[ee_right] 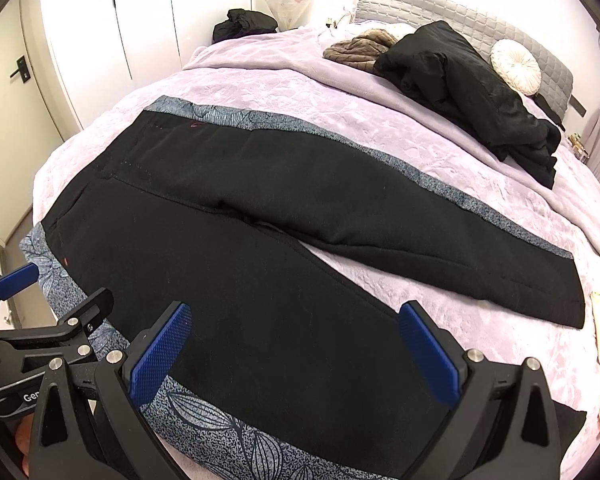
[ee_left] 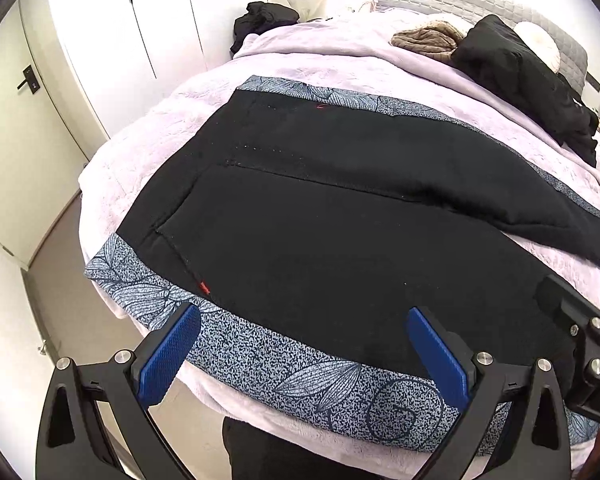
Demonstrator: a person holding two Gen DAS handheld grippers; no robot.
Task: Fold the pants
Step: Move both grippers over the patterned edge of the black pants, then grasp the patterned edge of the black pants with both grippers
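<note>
Black pants (ee_left: pixel 320 208) (ee_right: pixel 260 220) lie spread flat on a blue patterned cloth (ee_left: pixel 268 364) (ee_right: pixel 204 420) on the bed, waistband to the left, both legs running right and splayed apart. My left gripper (ee_left: pixel 304 324) hovers open above the near edge of the pants by the waist. My right gripper (ee_right: pixel 296 320) hovers open over the near leg, nothing between its fingers. Each gripper shows at the edge of the other's view: the right gripper (ee_left: pixel 580 320) and the left gripper (ee_right: pixel 28 320).
The bed has a lilac blanket (ee_right: pixel 380 120). A black jacket (ee_right: pixel 472 92), a brown garment (ee_right: pixel 360 50) and a round white cushion (ee_right: pixel 516 66) lie near the grey headboard. More dark clothes (ee_right: pixel 244 22) sit at the far left corner. White wardrobe doors (ee_left: pixel 148 20) stand left.
</note>
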